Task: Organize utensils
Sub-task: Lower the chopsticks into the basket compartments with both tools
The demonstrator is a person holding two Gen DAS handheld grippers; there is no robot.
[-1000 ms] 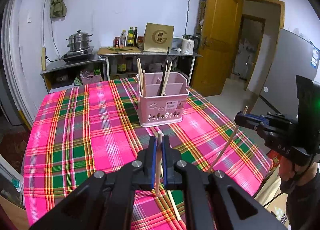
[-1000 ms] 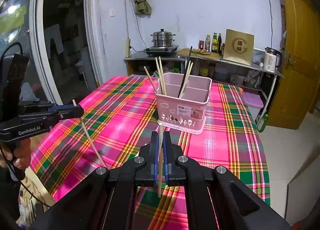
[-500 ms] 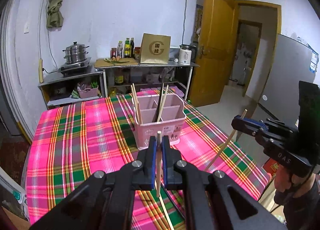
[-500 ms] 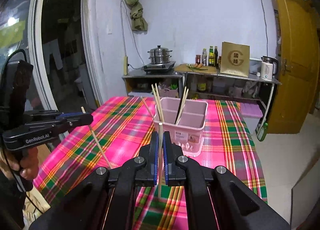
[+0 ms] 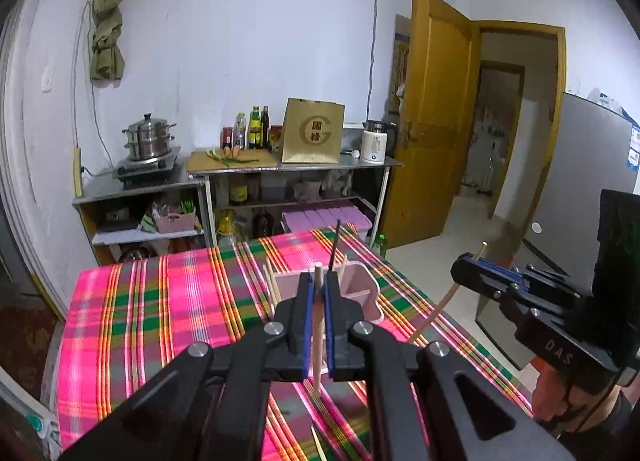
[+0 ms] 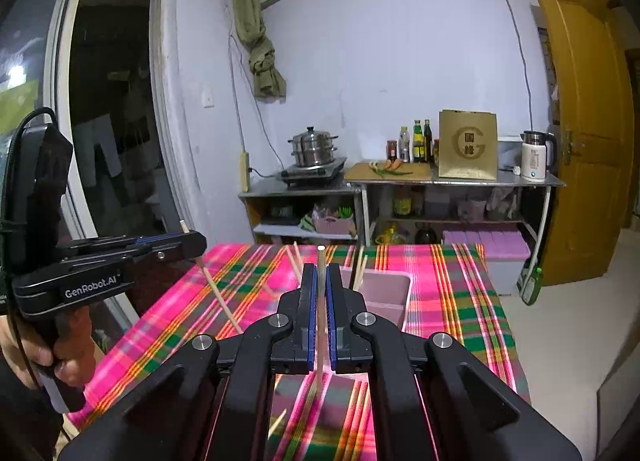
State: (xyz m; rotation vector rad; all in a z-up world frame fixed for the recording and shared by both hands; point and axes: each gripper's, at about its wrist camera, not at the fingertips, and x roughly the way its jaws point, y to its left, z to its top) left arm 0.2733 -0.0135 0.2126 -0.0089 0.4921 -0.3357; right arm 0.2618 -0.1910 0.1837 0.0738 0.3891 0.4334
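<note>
Several chopsticks already stand in the pink utensil holder (image 5: 362,287) on the plaid-covered counter (image 5: 160,301). Each hand-held gripper is pinching one more wooden chopstick upright: the left hand-held gripper (image 5: 316,301) short of the holder, the right hand-held gripper (image 6: 319,301) likewise. Both sticks remain to be dropped in, and at least one loose chopstick (image 5: 318,443) lies on the counter nearer than the holder.

On the table (image 5: 168,301) the utensil holder (image 5: 360,289) stands toward the far end, with chopsticks (image 5: 273,285) upright in it. Behind the table, against the wall, run shelves (image 5: 240,181) carrying a steamer pot (image 5: 149,137) at the left, bottles (image 5: 252,133) in the middle and a kettle (image 5: 376,145) at the right. The door (image 5: 436,121) stands to the right of the shelves.
</note>
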